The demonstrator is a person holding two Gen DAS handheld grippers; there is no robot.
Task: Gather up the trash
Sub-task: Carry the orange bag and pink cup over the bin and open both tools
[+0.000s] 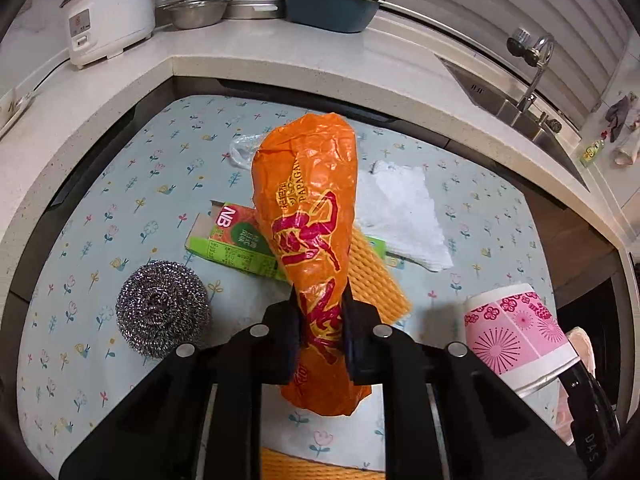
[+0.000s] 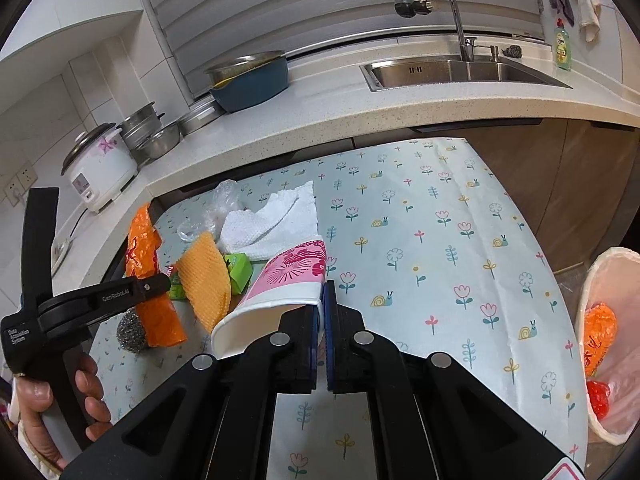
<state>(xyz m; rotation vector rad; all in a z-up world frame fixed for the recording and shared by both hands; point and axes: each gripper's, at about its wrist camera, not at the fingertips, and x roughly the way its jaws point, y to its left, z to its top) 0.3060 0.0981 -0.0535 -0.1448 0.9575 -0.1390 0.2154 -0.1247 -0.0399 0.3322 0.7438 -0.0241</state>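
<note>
Two jaws clamped, left gripper on orange wrapper, right gripper pinching pink paper cup rim (cup empty), lined bin right of them holding orange wrappers.

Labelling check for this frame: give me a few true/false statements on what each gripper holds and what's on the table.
1. The left gripper is shut on the orange wrapper. True.
2. The right gripper holds the steel scourer. False: it pinches the rim of the pink paper cup.
3. The scourer sits on the flowered tablecloth. True.
4. The bin bag is empty. False: orange and red trash lies inside.
</note>
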